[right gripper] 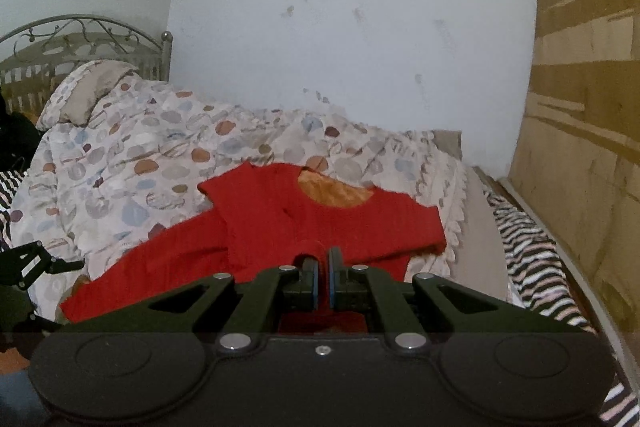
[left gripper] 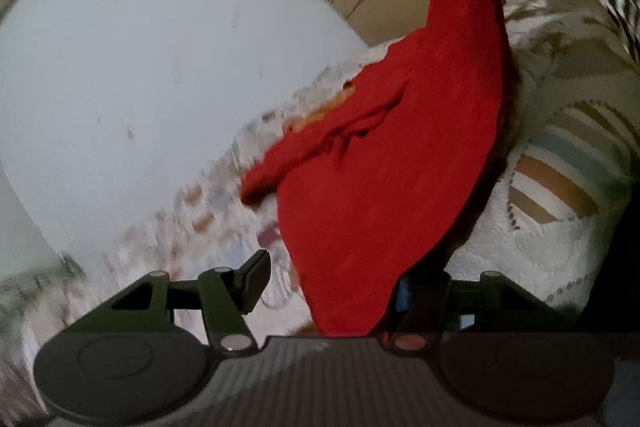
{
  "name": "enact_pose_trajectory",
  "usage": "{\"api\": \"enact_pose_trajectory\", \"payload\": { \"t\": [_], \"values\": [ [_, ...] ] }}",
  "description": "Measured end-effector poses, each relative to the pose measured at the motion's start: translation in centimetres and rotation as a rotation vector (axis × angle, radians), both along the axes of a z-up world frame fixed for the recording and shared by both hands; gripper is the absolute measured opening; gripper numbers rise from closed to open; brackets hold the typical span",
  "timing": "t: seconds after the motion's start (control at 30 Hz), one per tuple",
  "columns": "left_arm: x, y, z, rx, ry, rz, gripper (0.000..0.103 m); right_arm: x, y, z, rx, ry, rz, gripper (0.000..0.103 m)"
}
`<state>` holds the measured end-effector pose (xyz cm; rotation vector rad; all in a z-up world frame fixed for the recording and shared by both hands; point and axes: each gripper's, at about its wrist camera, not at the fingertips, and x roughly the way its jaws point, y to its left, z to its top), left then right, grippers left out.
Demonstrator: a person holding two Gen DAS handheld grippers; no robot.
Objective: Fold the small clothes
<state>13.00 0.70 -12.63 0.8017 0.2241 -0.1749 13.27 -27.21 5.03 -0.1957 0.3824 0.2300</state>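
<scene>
A small red knit sweater with an orange lining at the neck lies on the patterned quilt, one sleeve folded over the body. My right gripper is shut on the sweater's near hem. In the left wrist view the sweater hangs across the open left gripper. Its left finger is bare; its right finger is mostly hidden by the cloth. The cloth drapes between the jaws, and no grip shows. The left gripper also shows in the right wrist view, beside the sweater's left sleeve.
The bed stands against a white wall. A metal headboard and pillow are at the far left. A brown cardboard panel stands to the right. Striped zebra-pattern bedding runs along the right edge.
</scene>
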Motion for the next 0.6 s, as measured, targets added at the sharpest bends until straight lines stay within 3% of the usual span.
{"api": "enact_pose_trajectory", "payload": {
  "t": [0.07, 0.13, 0.2, 0.27, 0.43, 0.6],
  "values": [
    [-0.3, -0.4, -0.4, 0.063, -0.046, -0.019, 0.061, -0.4, -0.2, -0.4, 0.003, 0.012, -0.008, 0.004],
    [-0.4, -0.6, -0.7, 0.109, -0.065, -0.043, 0.045, -0.8, -0.3, -0.7, 0.005, 0.02, -0.017, 0.004],
    [-0.4, -0.6, -0.8, 0.12, -0.064, -0.062, 0.02, -1.2, -0.5, -1.0, 0.005, 0.025, -0.027, 0.004],
    [-0.4, -0.5, -0.6, 0.102, -0.06, -0.072, 0.008, -1.6, -0.6, -1.3, 0.008, 0.029, -0.039, 0.004],
    [-0.7, 0.4, 1.5, -0.059, -0.084, -0.038, 0.005, -3.0, -0.2, -2.5, -0.033, 0.0, -0.076, 0.004],
    [-1.1, 1.3, 5.7, -0.248, -0.15, -0.009, 0.004, -5.4, 0.3, -3.3, -0.06, -0.088, -0.126, 0.003]
  ]
}}
